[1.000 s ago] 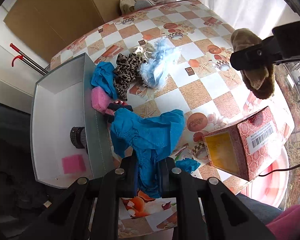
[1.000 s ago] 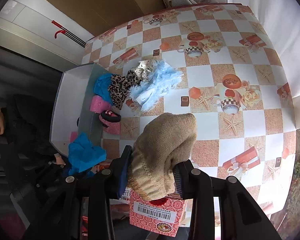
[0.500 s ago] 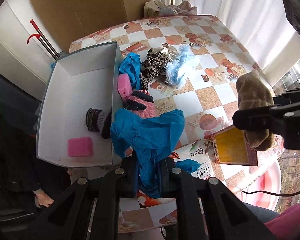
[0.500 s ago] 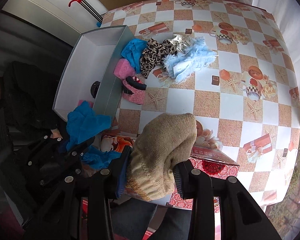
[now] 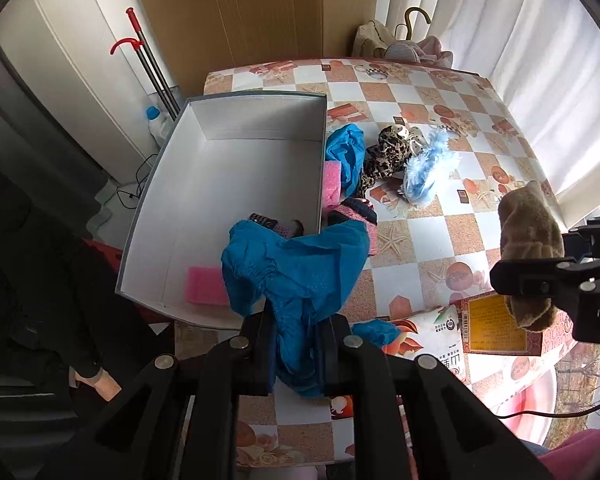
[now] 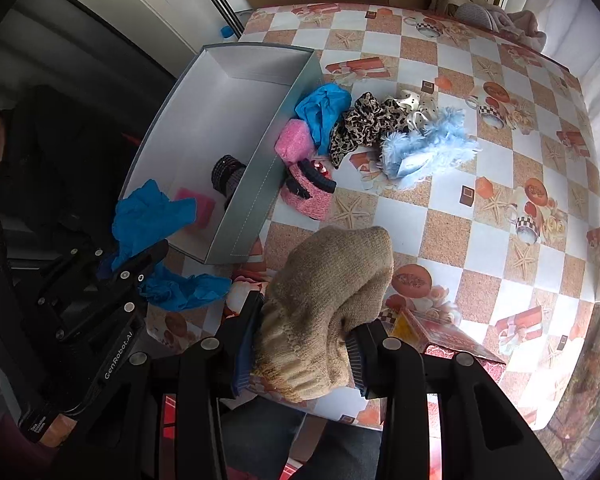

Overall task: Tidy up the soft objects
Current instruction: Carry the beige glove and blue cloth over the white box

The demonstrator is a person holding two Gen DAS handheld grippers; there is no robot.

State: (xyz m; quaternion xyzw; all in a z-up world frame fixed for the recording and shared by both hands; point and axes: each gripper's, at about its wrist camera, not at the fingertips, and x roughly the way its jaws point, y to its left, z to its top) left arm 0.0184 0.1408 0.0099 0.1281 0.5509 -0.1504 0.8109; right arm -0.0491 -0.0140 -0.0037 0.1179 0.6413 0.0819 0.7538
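My left gripper is shut on a crumpled blue cloth, which hangs over the near right corner of the grey box. Inside the white-lined box lie a pink sponge and a dark sock. My right gripper is shut on a tan knitted sock above the table's front edge. Against the box's outer wall lie a pile: another blue cloth, a pink sponge, a pink-and-black sock, a leopard scrunchie and a pale blue fluffy piece.
A red patterned carton and a small blue scrap lie at the table's near edge. The checkered tablecloth is bare to the right. A red-handled mop, cardboard and curtains stand behind. A person in dark clothes sits left of the box.
Both grippers have moved left toward the box and rolled, each keeping its hold. The blue cloth now hangs over the box's corner instead of over the table.
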